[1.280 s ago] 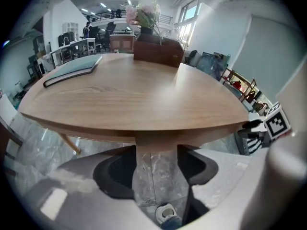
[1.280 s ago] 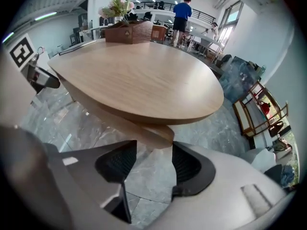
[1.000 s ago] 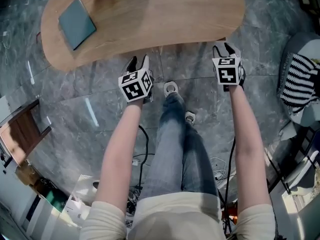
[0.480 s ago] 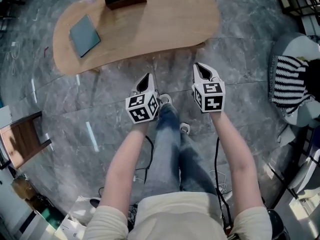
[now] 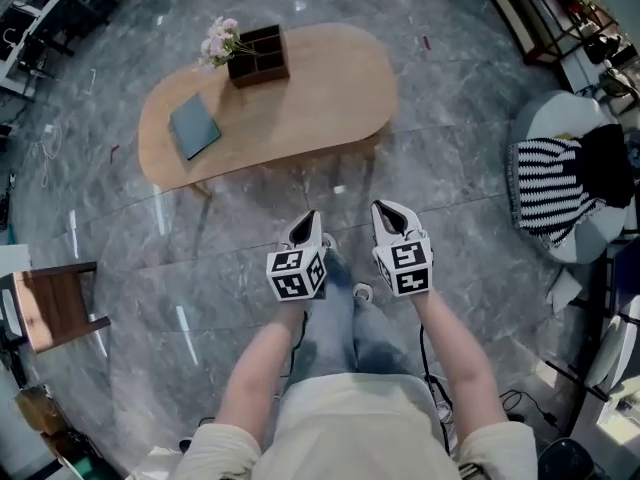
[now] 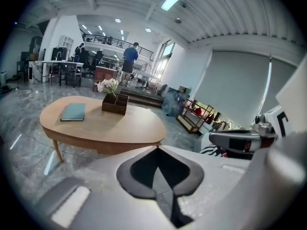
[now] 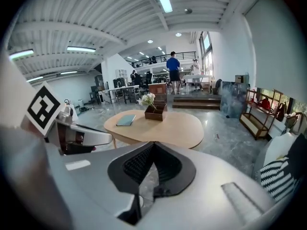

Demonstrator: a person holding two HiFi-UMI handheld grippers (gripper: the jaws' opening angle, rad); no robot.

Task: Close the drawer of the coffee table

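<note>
1. The drawer cannot be made out. In the head view the top of the bench [image 5: 310,98] covers whatever lies under it. In both gripper views its side rail is too small to show any seam.
2. The left tool [image 5: 308,220] and right tool [image 5: 388,213] cover part of the person's shoes [image 5: 362,291].
3. A wooden chair [image 5: 55,308] is cut off by the left edge of the head view.
4. The striped cloth [image 5: 545,193] lies partly under a dark garment [image 5: 605,168]. The pale seat [image 5: 560,118] beneath them runs off the right edge.
5. What the dark box [image 5: 258,55] holds besides the flowers [image 5: 222,40] is too small to tell.
6. The distant people [image 7: 173,63] are too small to tell anything about.
</note>
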